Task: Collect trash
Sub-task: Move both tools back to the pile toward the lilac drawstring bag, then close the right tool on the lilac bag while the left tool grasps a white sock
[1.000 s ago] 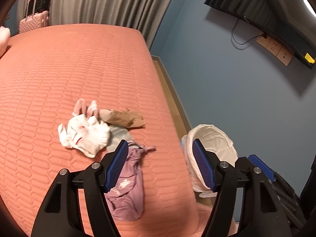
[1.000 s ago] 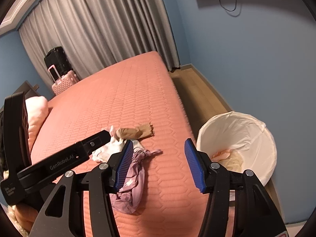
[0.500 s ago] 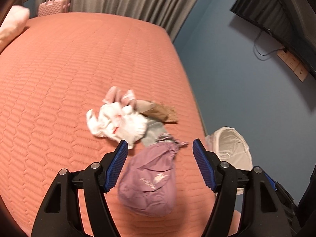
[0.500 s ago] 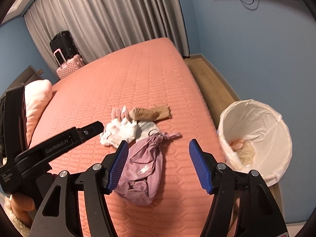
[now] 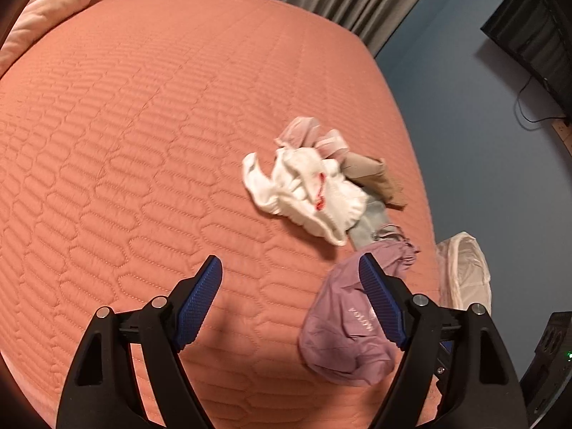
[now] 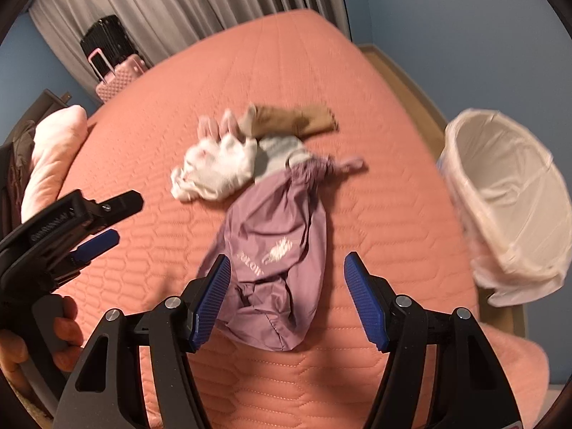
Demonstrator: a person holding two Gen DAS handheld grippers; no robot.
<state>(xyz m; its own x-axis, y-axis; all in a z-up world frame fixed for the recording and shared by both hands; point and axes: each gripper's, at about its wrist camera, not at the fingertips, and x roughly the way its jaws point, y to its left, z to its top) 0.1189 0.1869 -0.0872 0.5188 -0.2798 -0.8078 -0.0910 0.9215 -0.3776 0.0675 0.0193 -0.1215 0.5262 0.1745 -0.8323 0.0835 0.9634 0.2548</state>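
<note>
A matt quilted cloth bedspread (image 5: pixel 143 143) carries a smooth purple fabric pouch (image 6: pixel 275 250) beside a thin plastic bin liner (image 6: pixel 507 193).

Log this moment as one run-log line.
left gripper: opening, empty, over bed | right gripper: open, over purple pouch, not gripping | bin: beside bed

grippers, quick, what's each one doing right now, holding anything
left gripper: jaws opening, nothing held, over the bare bedspread.
right gripper: open, holding nothing, jaws either side of the purple drawstring bag, not pressing it.
</note>
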